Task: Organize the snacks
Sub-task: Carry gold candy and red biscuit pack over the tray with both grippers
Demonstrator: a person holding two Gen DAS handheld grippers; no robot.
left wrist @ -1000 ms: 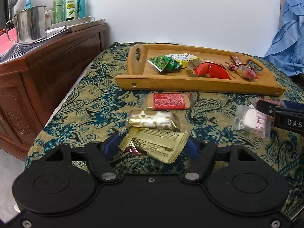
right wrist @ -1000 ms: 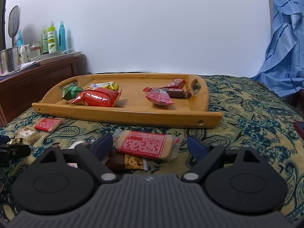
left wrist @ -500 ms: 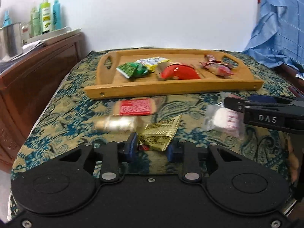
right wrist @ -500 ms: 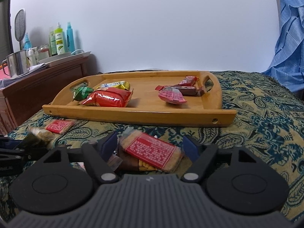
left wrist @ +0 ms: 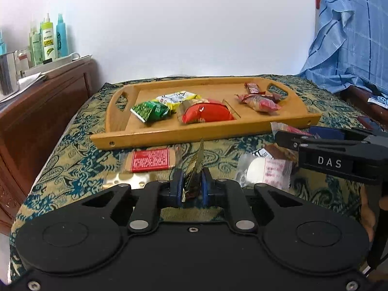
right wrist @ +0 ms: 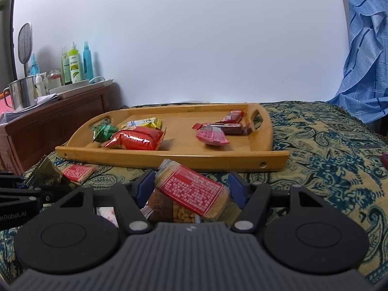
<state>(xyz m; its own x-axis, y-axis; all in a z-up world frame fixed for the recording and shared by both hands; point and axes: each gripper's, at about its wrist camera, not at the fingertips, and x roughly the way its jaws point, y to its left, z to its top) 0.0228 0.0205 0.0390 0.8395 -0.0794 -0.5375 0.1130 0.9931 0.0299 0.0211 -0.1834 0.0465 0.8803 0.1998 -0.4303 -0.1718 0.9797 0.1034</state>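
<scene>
My left gripper [left wrist: 190,181] is shut on a gold-green snack packet [left wrist: 197,167] and holds it edge-on above the patterned cloth. My right gripper [right wrist: 191,184] is shut on a red-labelled cracker pack [right wrist: 194,191], tilted and lifted; it also shows in the left wrist view [left wrist: 312,133]. The wooden tray [left wrist: 194,133] lies beyond, holding a green pack [left wrist: 150,110], a yellow pack [left wrist: 177,97], a red bag [left wrist: 206,114] and red candies [left wrist: 259,99]. Another red cracker pack [left wrist: 150,161], a gold foil pack [left wrist: 121,181] and a white wrapped snack [left wrist: 264,172] lie on the cloth.
A wooden cabinet [left wrist: 36,111] with bottles [left wrist: 48,38] and a metal mug [right wrist: 21,94] stands at the left. Blue plaid cloth [left wrist: 351,36] hangs at the right. A brown nut bar [right wrist: 169,208] lies under my right gripper.
My left gripper closed on the gold-green packet and lifted it, turning it edge-on. My right gripper closed on the red cracker pack and raised it, tilted.
</scene>
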